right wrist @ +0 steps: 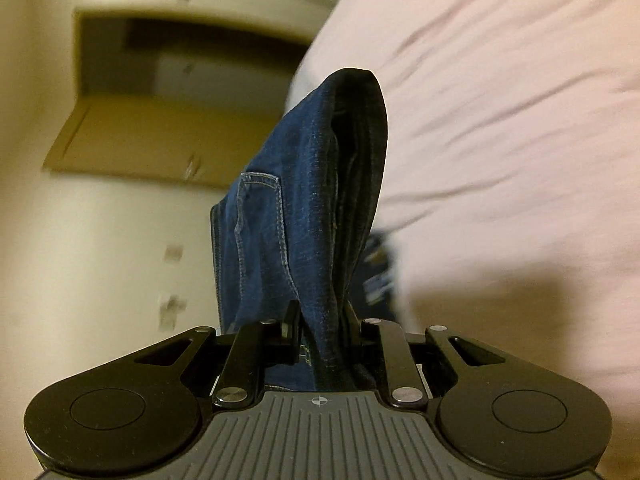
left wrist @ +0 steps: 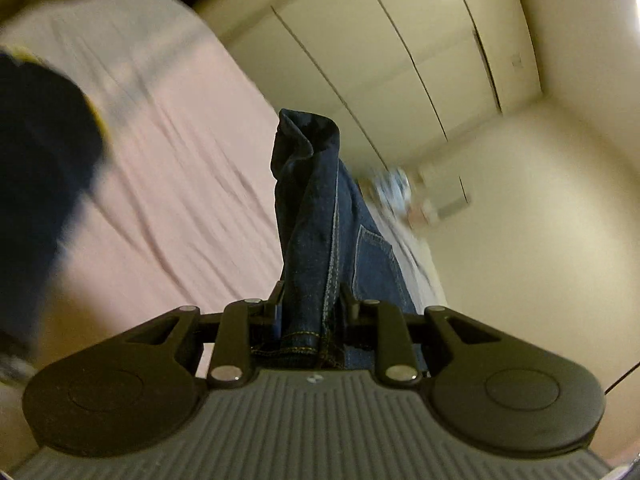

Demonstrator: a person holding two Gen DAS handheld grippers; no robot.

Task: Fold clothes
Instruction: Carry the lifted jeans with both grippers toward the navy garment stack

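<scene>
Jeans (left wrist: 316, 216), dark blue denim, one pair, held in the air between your two grippers; both views are blurred at the edges.

Left wrist view:
- Left gripper (left wrist: 311, 304): jaws closed tight on a bunched thickness of denim near a stitched hem or band; yellow topstitching shows just under the fingers.
- Lie of the cloth: it runs straight away from the fingers, long axis in line with them, ending in a folded-over crest at the far end. A patch pocket (left wrist: 372, 256) sits on the panel to the right of the seam.
- Bed (left wrist: 168, 168), pink sheet, wrinkled, lies to the left and far of the denim. The jeans do not rest on it here.
- Dark garment (left wrist: 40, 152), navy with a yellow edge, sits on the bed at the far left, well apart from the jeans.
- Wardrobe doors (left wrist: 360, 40), cream, fill the far right.
- Containers: none in view.

Right wrist view:
- Right gripper (right wrist: 322, 320): jaws clamped on several layers of denim.
- Lie of the cloth: again straight out along the fingers, rising to a rounded fold at the far end; pocket (right wrist: 260, 208) on the left panel.
- Bed (right wrist: 500, 128) lies to the right, so the sheet sits between and beyond your two holds.
- Cardboard box (right wrist: 132, 140), flaps open, stands far left on the floor; contents cannot be told.

Judgement: each hand has an equal hold. Any laying-down calls for swinging the long axis across onto the sheet.
</scene>
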